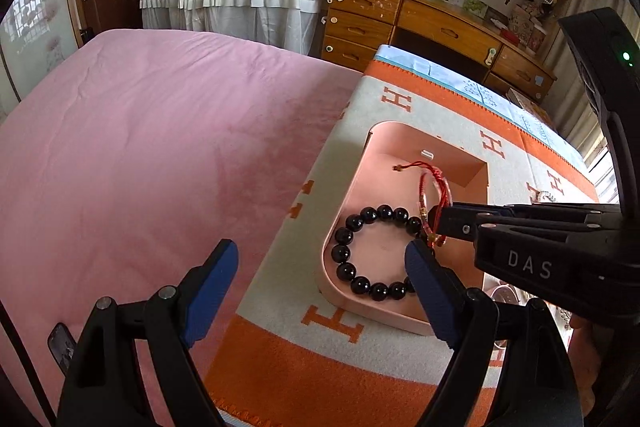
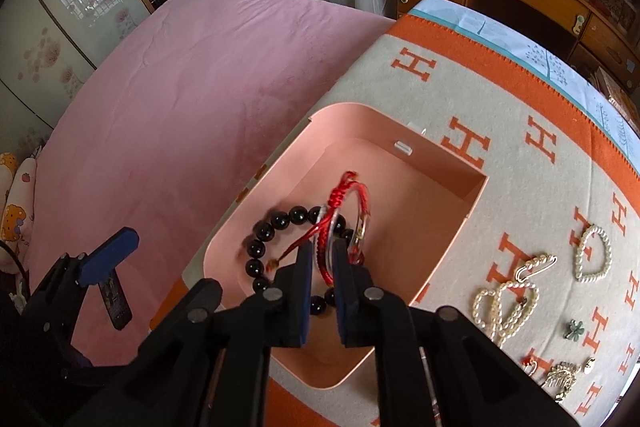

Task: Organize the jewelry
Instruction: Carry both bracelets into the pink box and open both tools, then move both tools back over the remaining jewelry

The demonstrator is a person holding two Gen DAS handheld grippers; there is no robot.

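Left claw: black plastic arms, blue ribbed pads on both fingertips, round silver rivets at arm pivots. Right claw: same build, black linkage arms, blue pads, four silver rivet heads across joints. Seen from left camera, right claw body black, white letters "DAS" on side, small screw near tip, green light glowing on housing above. Thin dark cable curling at far left edge of right camera view.
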